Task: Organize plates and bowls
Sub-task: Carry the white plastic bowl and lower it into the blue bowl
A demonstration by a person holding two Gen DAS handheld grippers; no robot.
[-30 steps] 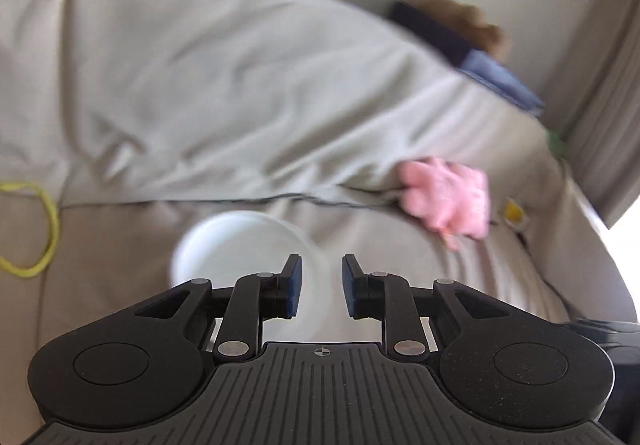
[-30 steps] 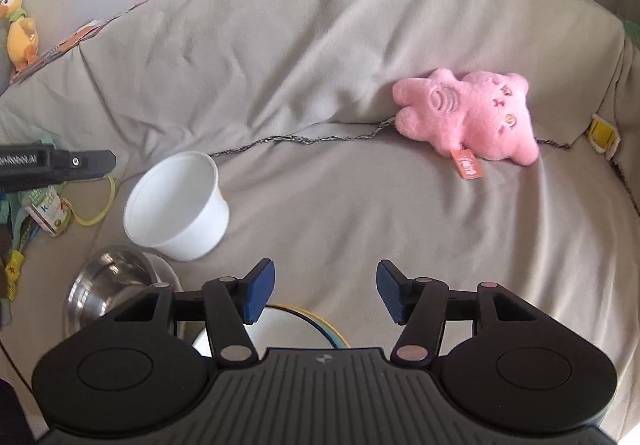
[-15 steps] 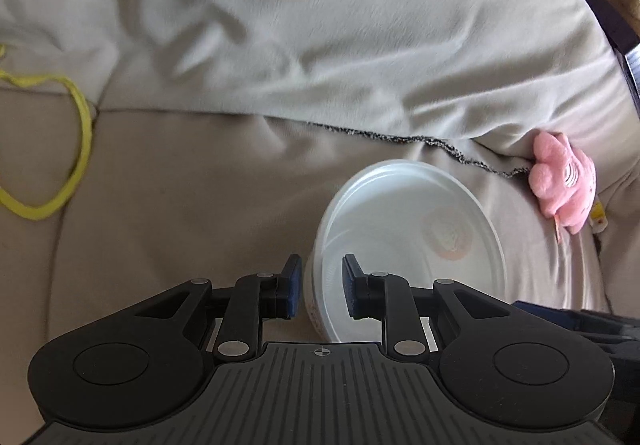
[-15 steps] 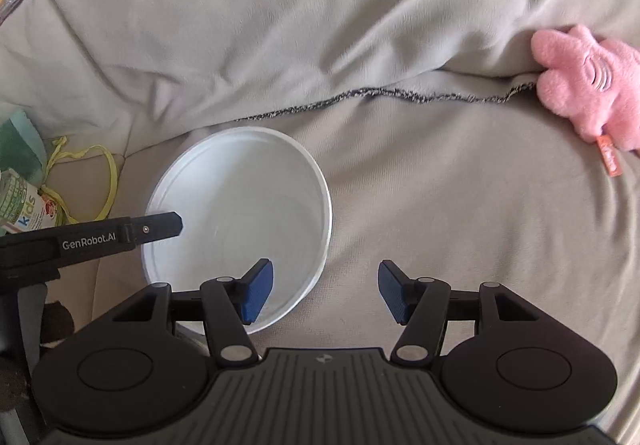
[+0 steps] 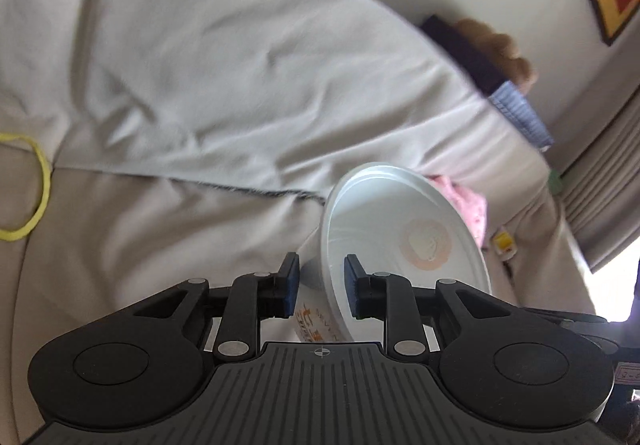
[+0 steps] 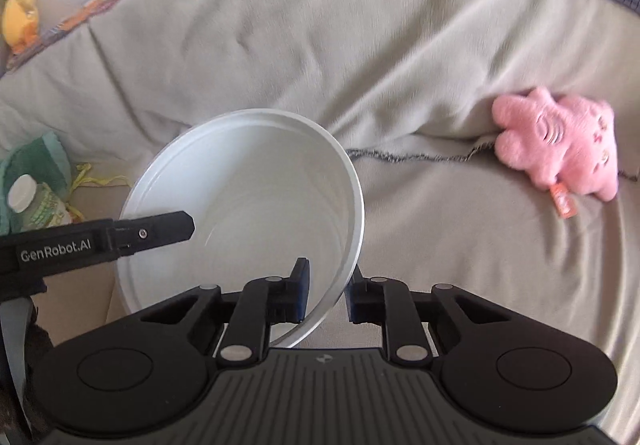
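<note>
A white plastic bowl [image 5: 404, 245] is held between both grippers above a sofa. My left gripper [image 5: 322, 285] is shut on its left rim, one finger outside on the printed wall and one inside. The bowl also shows in the right wrist view [image 6: 248, 205], tilted with its opening toward the camera. My right gripper [image 6: 328, 297] is shut on the bowl's right rim, with one finger inside and one outside. The left gripper's finger [image 6: 152, 231] reaches into the bowl from the left in that view.
A grey cloth-covered sofa [image 6: 320, 45] fills both views. A pink plush toy [image 6: 556, 149] lies at the right by the backrest. A small white-capped bottle [image 6: 36, 201] and a yellow cord [image 5: 36, 189] lie at the left. A yellow toy [image 6: 18, 5] sits far left.
My right gripper has closed on the bowl's right rim. The bowl has been lifted and tilted. Both views have swung up toward the sofa back.
</note>
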